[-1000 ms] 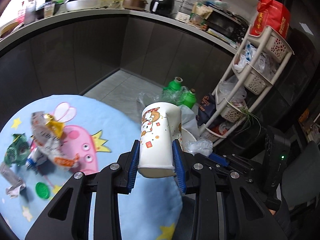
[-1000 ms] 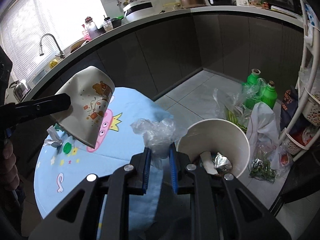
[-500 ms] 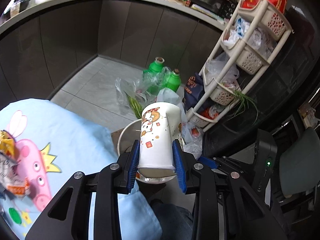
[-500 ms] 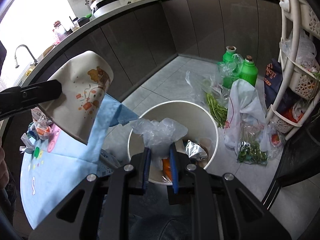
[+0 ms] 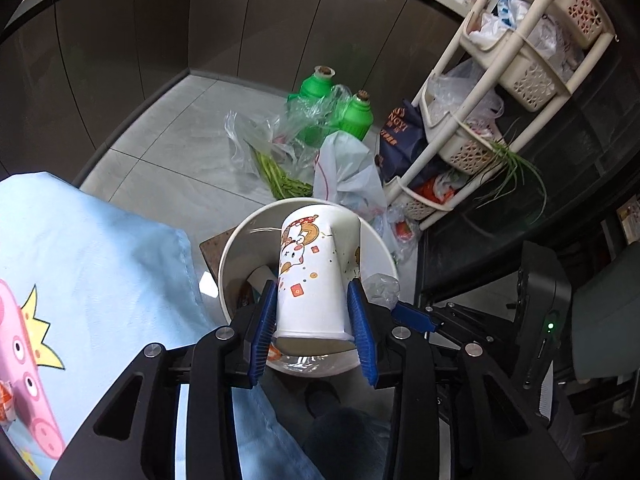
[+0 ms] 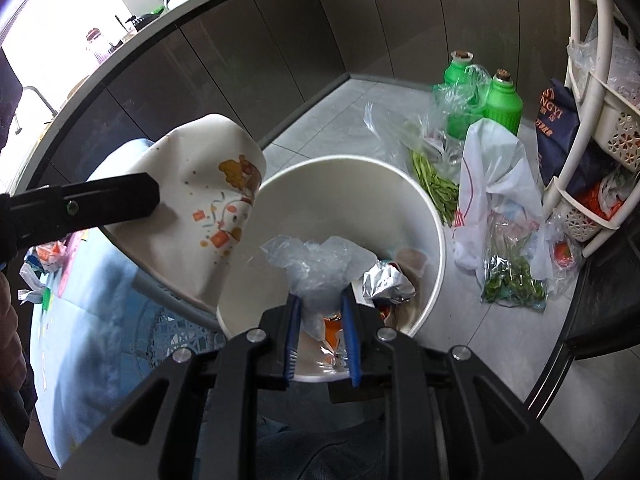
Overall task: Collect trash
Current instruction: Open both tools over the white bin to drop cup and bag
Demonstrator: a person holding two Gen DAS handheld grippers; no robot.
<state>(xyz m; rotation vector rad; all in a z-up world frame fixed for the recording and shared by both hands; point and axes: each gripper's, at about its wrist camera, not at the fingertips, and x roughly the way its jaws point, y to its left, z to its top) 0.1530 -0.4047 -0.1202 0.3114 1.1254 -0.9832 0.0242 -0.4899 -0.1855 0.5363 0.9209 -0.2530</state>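
A white paper cup with cartoon prints sits between the blue pads of my left gripper, which still touch its sides as the jaws are opening. The cup hangs over the round white trash bin. In the right wrist view the same cup tilts over the bin's left rim. My right gripper holds a crumpled clear plastic bag above the bin; its jaws are opening with the bag still between the pads. Foil and other scraps lie in the bin.
The table with a light-blue cartoon cloth stands left of the bin; wrappers lie on it. On the floor behind are two green bottles, bags of greens and a white bag. A basket rack stands right.
Both grippers have come down and away from the table to the bin, carrying the cup and the plastic bag. The bin now fills the middle of both views.
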